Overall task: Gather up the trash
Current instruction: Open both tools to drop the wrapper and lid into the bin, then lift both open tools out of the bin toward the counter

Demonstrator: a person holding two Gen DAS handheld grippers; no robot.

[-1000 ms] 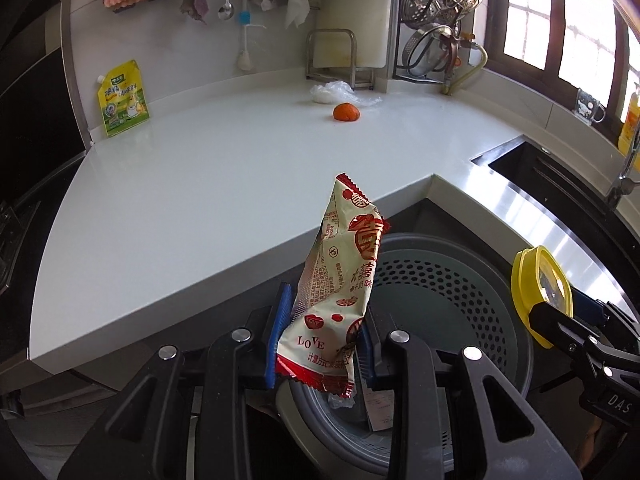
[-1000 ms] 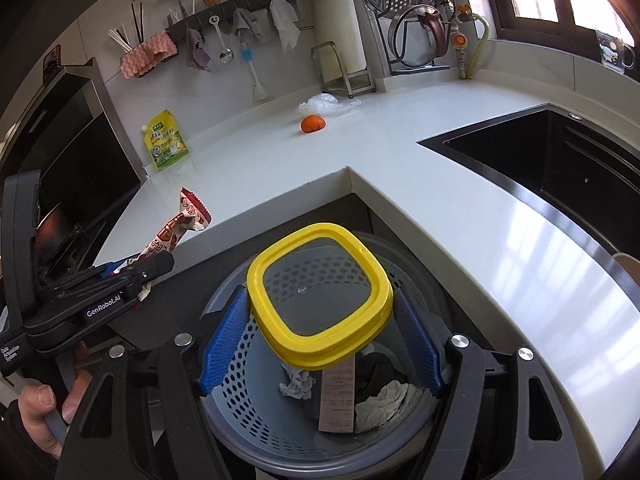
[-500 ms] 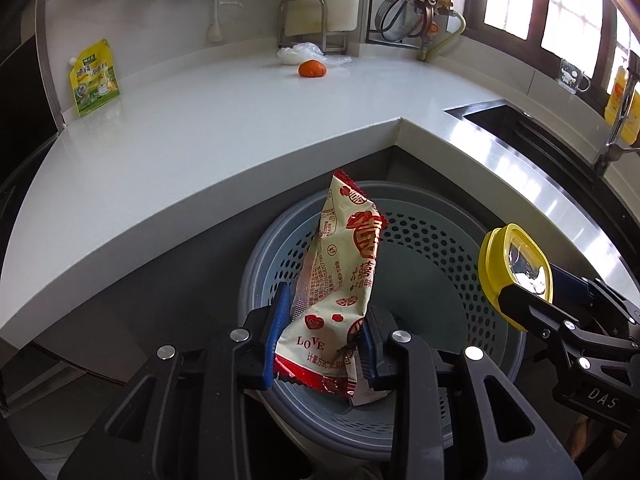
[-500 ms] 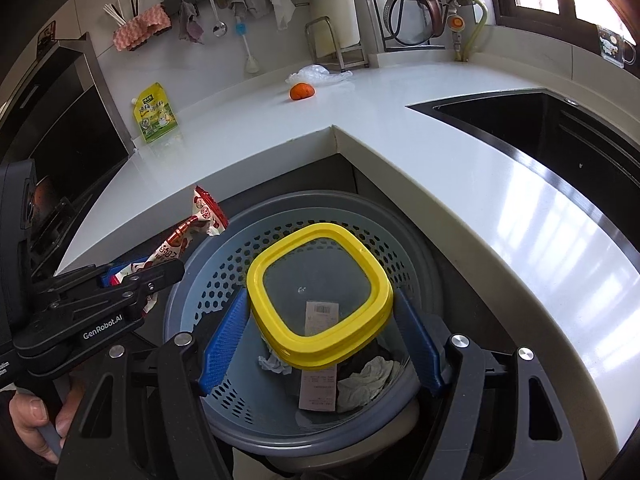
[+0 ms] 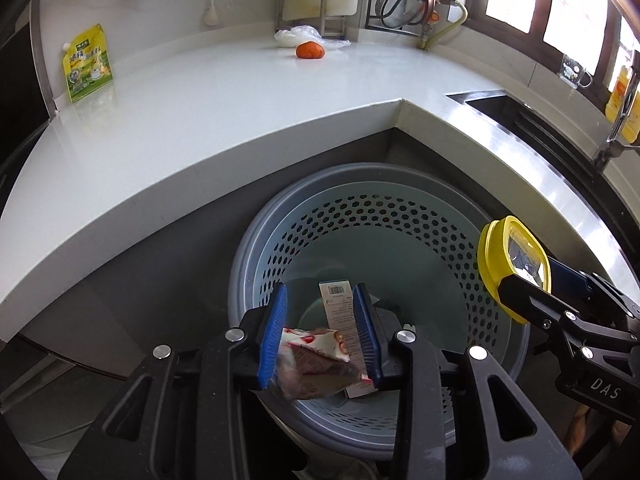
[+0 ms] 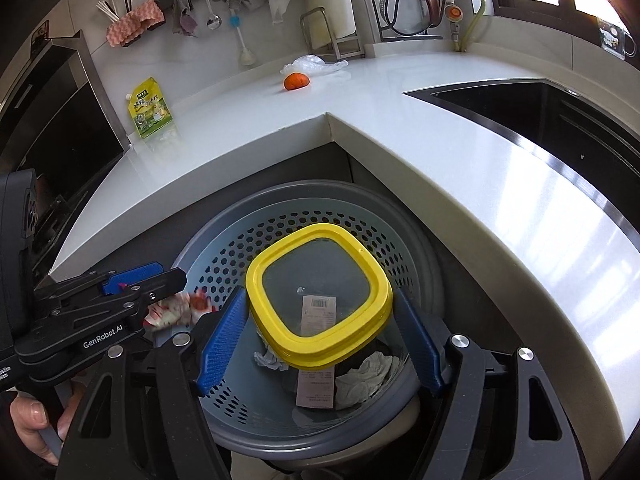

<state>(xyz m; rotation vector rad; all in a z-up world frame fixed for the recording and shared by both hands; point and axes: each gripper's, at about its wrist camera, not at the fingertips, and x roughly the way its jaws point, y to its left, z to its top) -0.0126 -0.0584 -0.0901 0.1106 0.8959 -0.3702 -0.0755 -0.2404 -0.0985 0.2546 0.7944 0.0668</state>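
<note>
Nearest in the left wrist view, the left gripper (image 5: 320, 336) points down over a perforated grey trash bin (image 5: 400, 208); its blue fingers have just been opening, and a red-and-white snack wrapper (image 5: 316, 354) lies crumpled and blurred between them, apparently slipping free into the bin rather than being pinched. In the right wrist view, the right gripper (image 6: 320, 344) has its fingers spread wide around a clear container with a yellow rim (image 6: 320, 292), gripped on both sides and held above the same bin. Inside the bin sit a printed receipt (image 6: 316, 360) and some crumpled paper (image 6: 366, 372), so part of the job looks done. Beyond the bin runs a white corner counter (image 6: 460, 152). Far back on it remain an orange peel-like scrap (image 6: 296, 81), just beside a crumpled clear plastic bag (image 6: 312, 65), and a yellow-green pouch (image 6: 150, 108) leaning by the wall; these probably still need collecting.
</note>
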